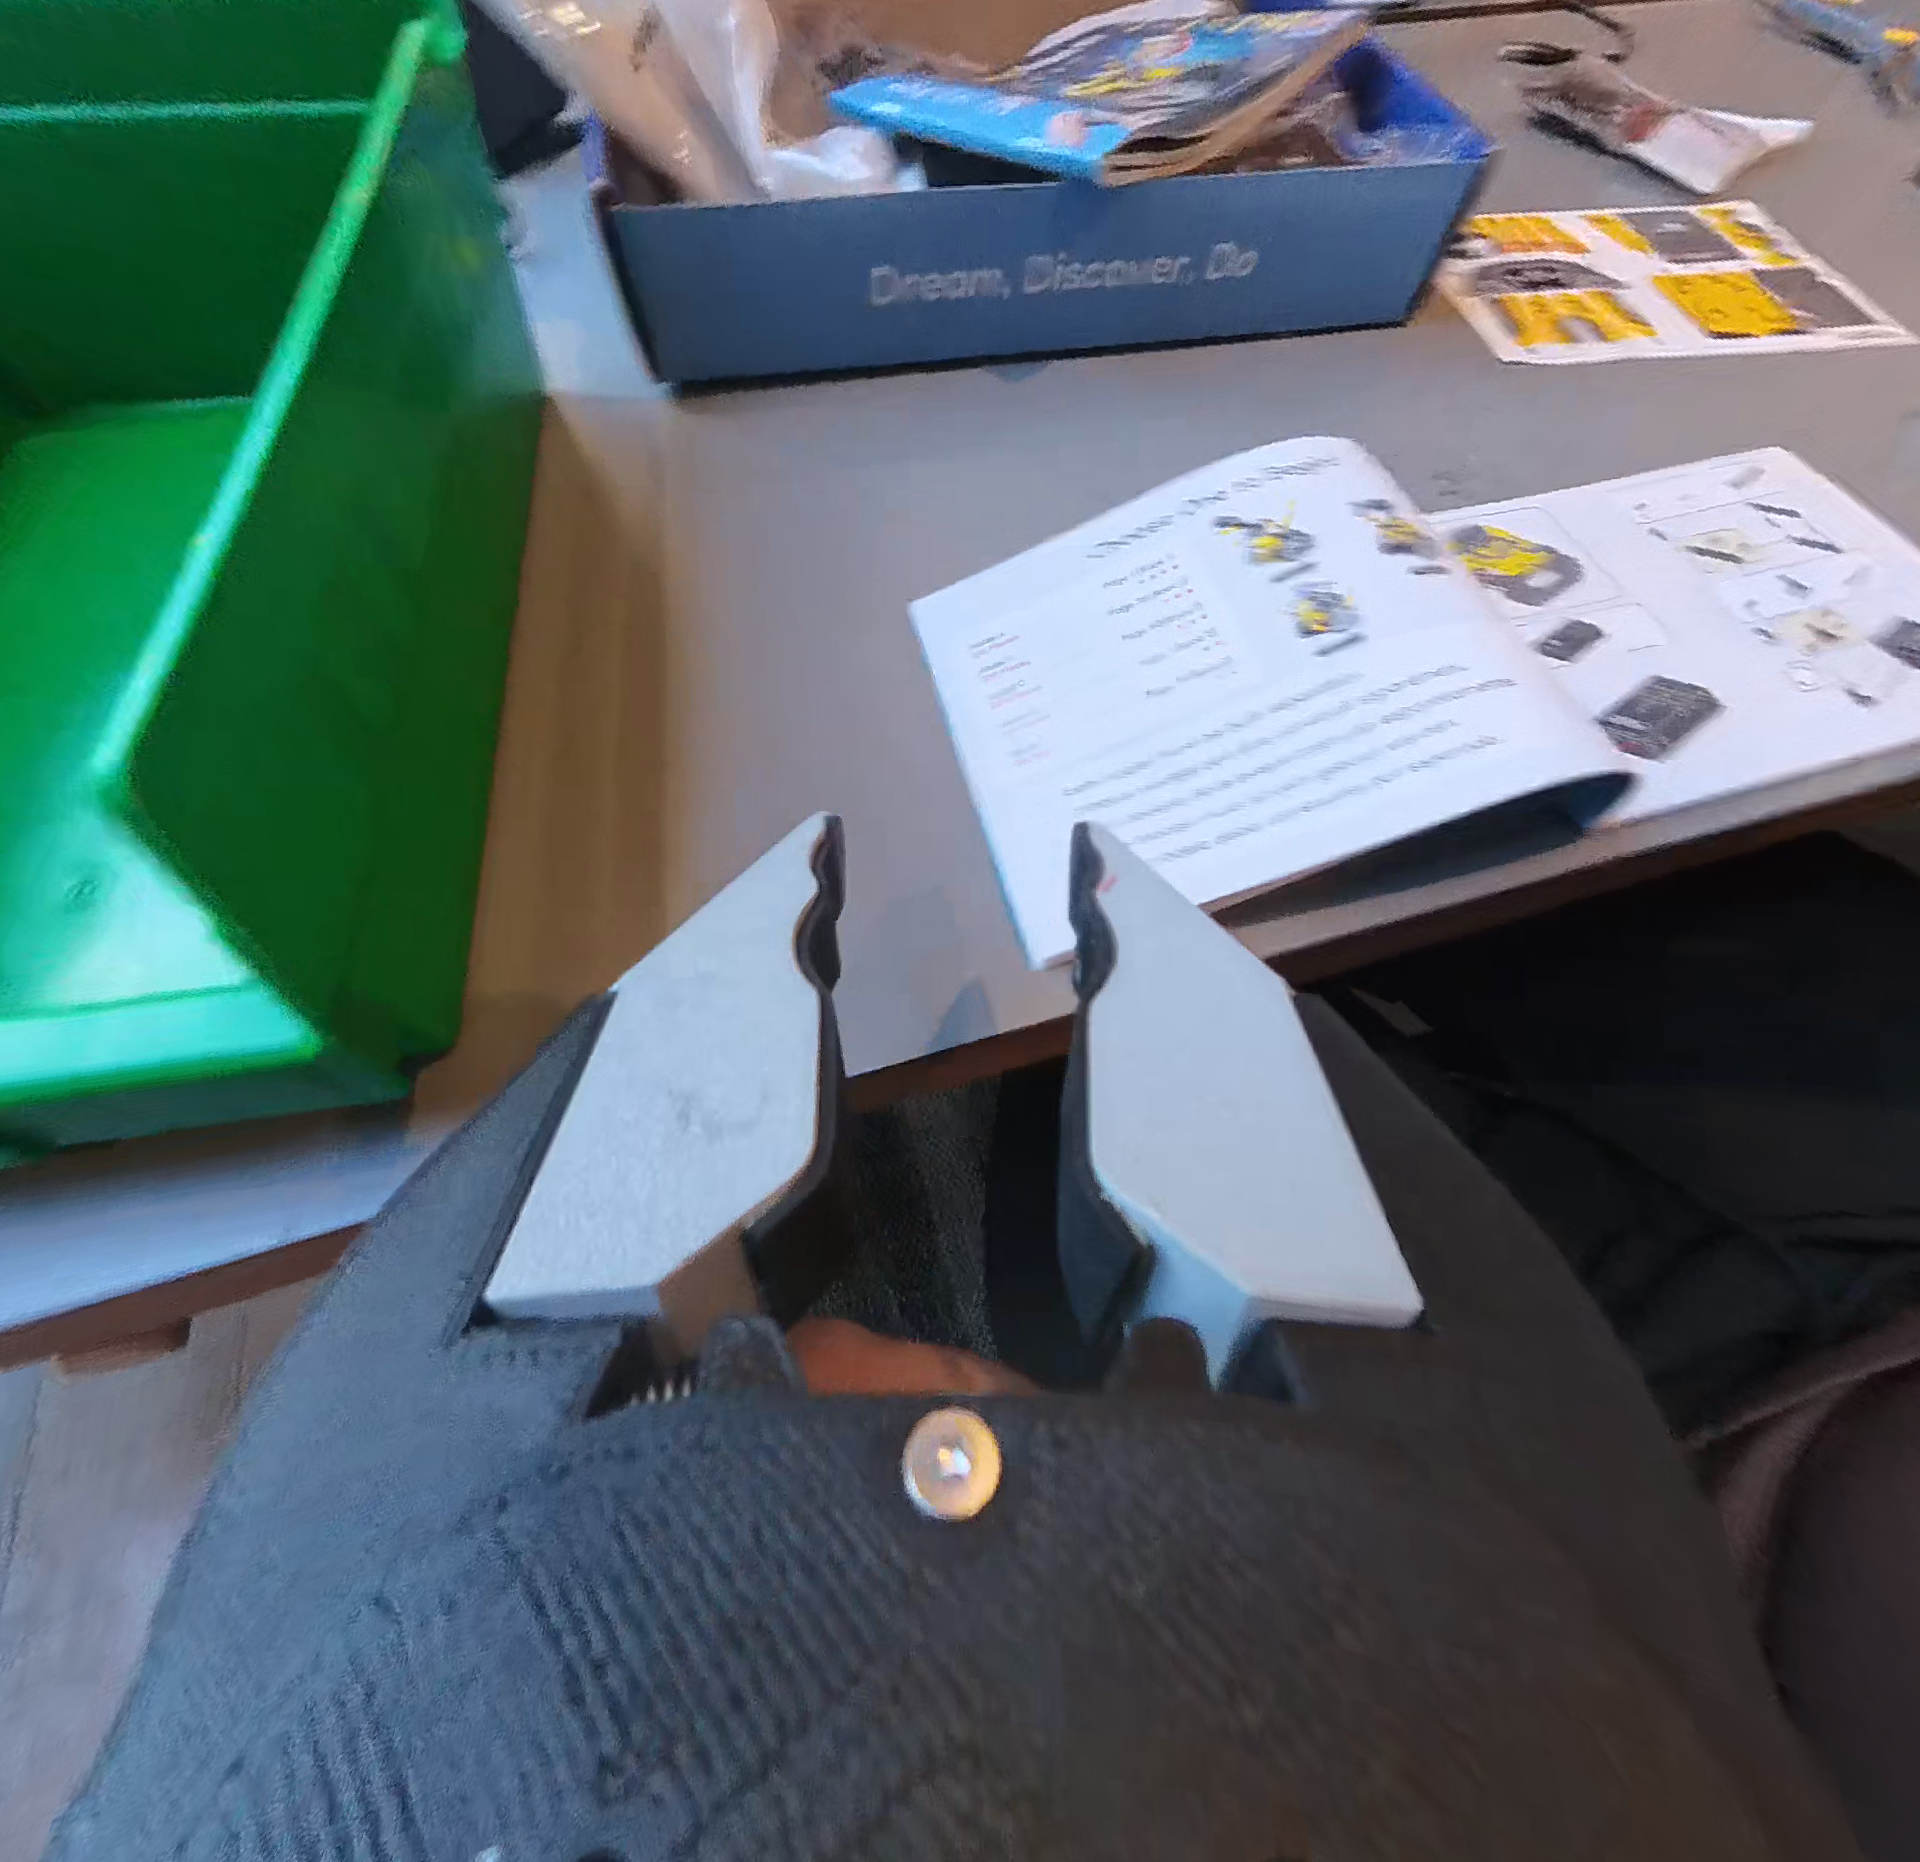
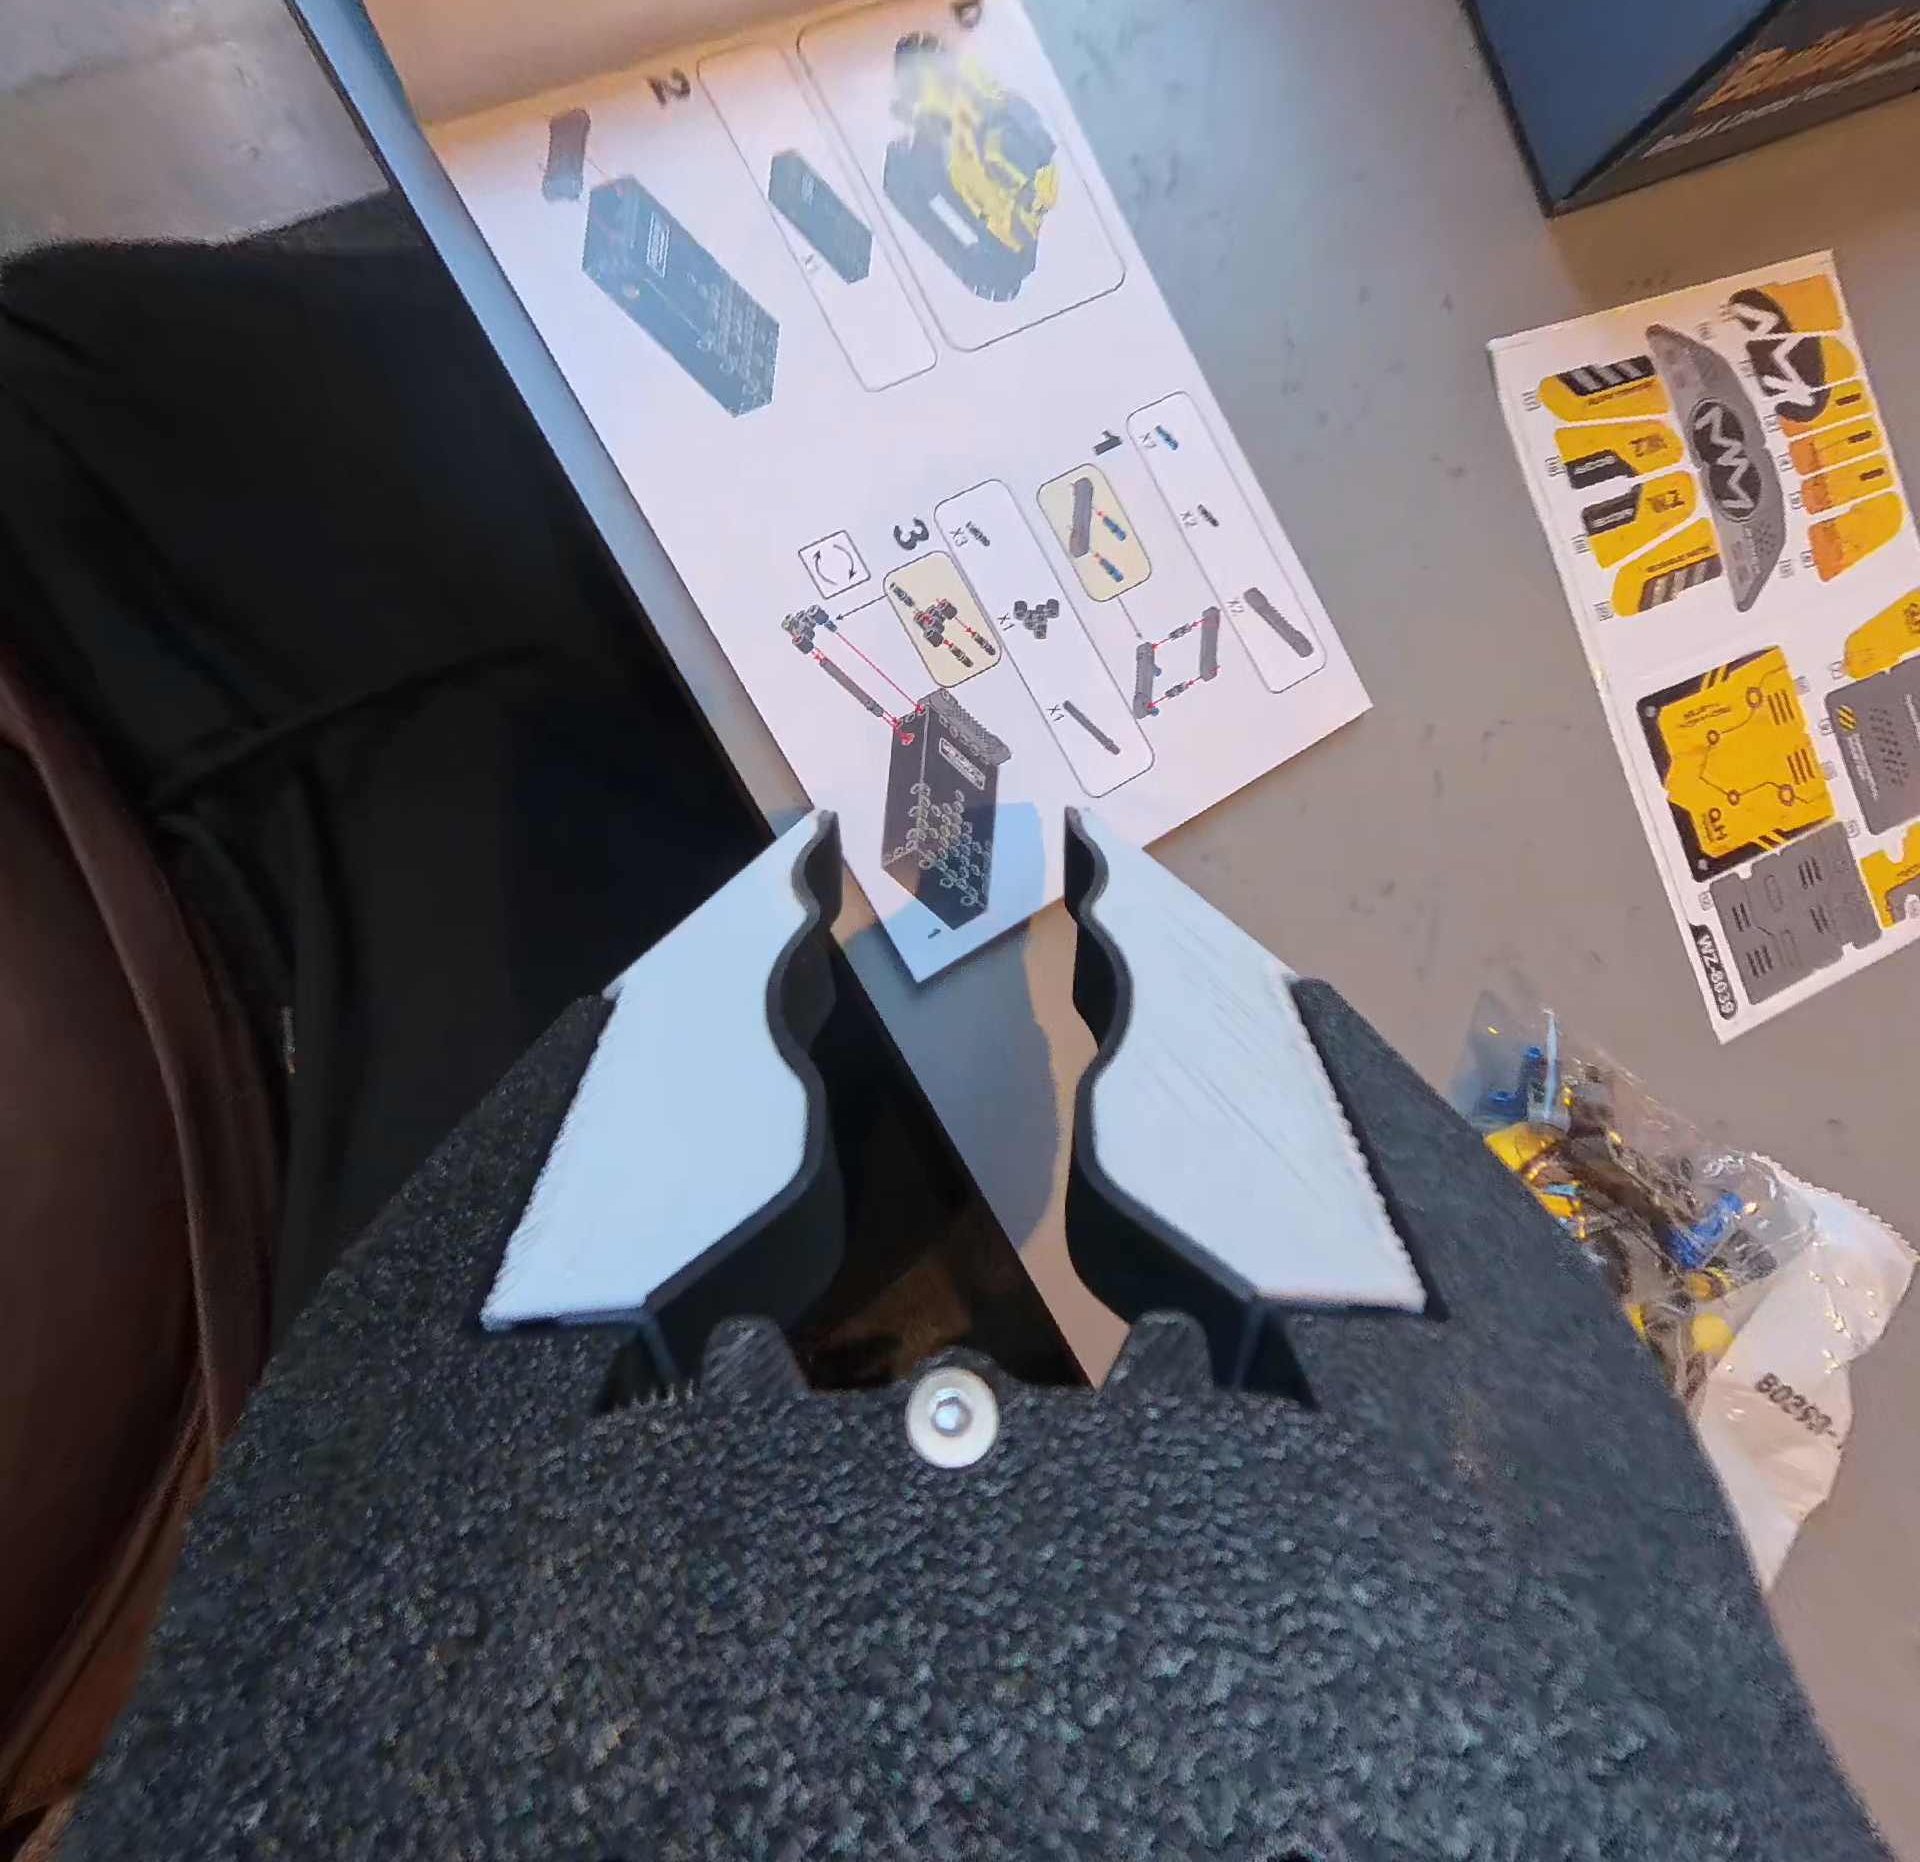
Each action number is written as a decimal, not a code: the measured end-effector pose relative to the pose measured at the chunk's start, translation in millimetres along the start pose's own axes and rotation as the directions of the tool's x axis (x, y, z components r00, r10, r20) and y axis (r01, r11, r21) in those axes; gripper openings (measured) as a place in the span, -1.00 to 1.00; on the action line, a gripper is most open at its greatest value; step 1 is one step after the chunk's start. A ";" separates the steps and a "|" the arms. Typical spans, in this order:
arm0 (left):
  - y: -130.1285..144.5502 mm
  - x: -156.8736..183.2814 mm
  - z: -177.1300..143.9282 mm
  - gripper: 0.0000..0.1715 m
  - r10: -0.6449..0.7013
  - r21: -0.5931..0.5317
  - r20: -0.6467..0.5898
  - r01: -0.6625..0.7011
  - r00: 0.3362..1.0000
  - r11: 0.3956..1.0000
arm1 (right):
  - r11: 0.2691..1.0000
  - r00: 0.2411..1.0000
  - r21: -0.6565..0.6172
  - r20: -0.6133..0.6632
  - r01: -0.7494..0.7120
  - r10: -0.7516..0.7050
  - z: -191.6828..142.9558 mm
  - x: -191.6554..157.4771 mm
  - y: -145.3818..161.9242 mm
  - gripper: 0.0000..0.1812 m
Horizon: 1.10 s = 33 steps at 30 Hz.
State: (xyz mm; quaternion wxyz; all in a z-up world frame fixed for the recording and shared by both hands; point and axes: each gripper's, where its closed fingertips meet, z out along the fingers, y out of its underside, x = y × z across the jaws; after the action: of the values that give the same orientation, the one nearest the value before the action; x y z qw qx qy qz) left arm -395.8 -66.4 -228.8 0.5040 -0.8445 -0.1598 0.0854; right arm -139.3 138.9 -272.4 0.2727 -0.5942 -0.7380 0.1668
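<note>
Grey tabletop (image 1: pixel 790 524) fills both views, its near edge running under both grippers, with dark clothing of the person below it.

From the left wrist view, the left gripper (image 1: pixel 956 856) hangs over the table's near edge with its jaws apart and nothing between them. Nearest to it, at about two o'clock, lies an open instruction booklet (image 1: pixel 1299 690), its left page curling up and its corner just beside the right fingertip without clearly touching it. At nine to ten o'clock stands a green plastic bin (image 1: pixel 312 565), which looks empty as far as its inside shows. At twelve o'clock sits an open blue cardboard box (image 1: pixel 1039 274) with printed lettering on its side, holding a glossy blue booklet and clear plastic bags. A yellow-and-grey sticker sheet (image 1: pixel 1662 274) lies at one o'clock, well apart from the gripper.

From the right wrist view, the right gripper (image 2: pixel 951 856) also stands spread and empty, poised above the lower corner of the booklet's diagram page (image 2: pixel 914 410), not visibly touching it. The same sticker sheet (image 2: pixel 1745 607) lies at two o'clock, a sealed clear bag of small yellow, blue and black building pieces (image 2: pixel 1621 1178) at three to four o'clock, and a dark blue box corner (image 2: pixel 1683 77) at one o'clock.

Nothing is gripped; the bag of pieces looks unopened and no assembled parts appear.
</note>
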 end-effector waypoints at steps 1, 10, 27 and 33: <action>-1.4 12.9 -0.1 -0.49 0.032 0.001 -0.062 -0.032 0.998 0.999 | 1.000 1.000 0.023 0.005 -0.016 0.016 -3.4 1.7 -2.3 -0.54; 14.0 83.6 28.1 -0.38 0.436 -0.049 -0.255 -0.462 0.863 0.886 | 0.955 0.952 0.200 0.257 -0.219 0.165 -5.9 -4.2 -43.8 -0.51; 56.3 61.0 22.9 -0.37 0.408 -0.055 -0.283 -0.439 0.868 0.897 | 0.998 0.968 -0.035 0.246 -0.048 0.055 40.3 11.4 -30.6 -0.61; 56.0 58.5 20.3 -0.39 0.386 -0.040 -0.293 -0.415 0.874 0.909 | 0.997 0.981 -0.076 0.193 0.016 -0.001 24.5 19.3 -14.9 -0.48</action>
State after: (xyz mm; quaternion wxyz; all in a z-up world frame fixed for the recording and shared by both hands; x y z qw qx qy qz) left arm -337.1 -53.6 -286.7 0.4493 -0.8871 0.0871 0.0600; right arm -168.5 156.0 -279.4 0.1777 -0.5821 -0.7694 0.1937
